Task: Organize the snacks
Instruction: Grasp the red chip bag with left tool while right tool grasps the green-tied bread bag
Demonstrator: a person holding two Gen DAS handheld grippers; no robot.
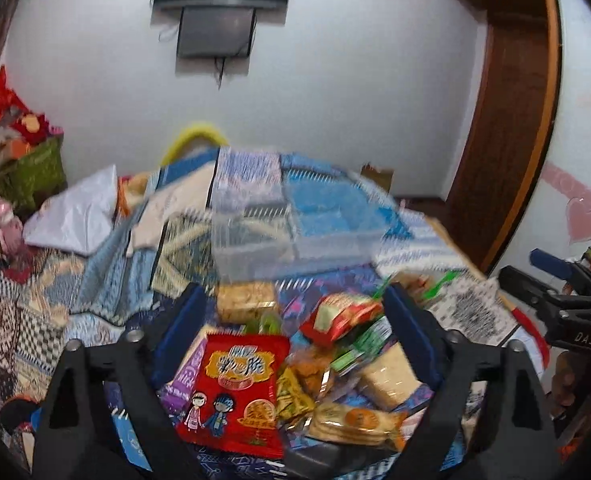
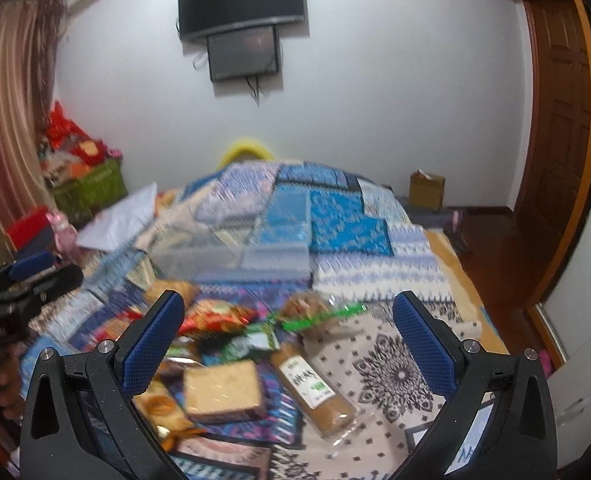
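A heap of wrapped snacks lies on a patterned bedspread. In the left wrist view my left gripper is open above a red snack packet, a round cracker pack and a red-green pack. A clear plastic divided box sits just beyond the heap. In the right wrist view my right gripper is open above a square cake slice and a long brown bar. The clear box lies ahead, blurred. Each gripper shows at the edge of the other's view.
The bed fills the middle; its right edge drops to a wooden floor. A green crate of things and a white bag lie at the left. A cardboard box and a wooden door stand at the right.
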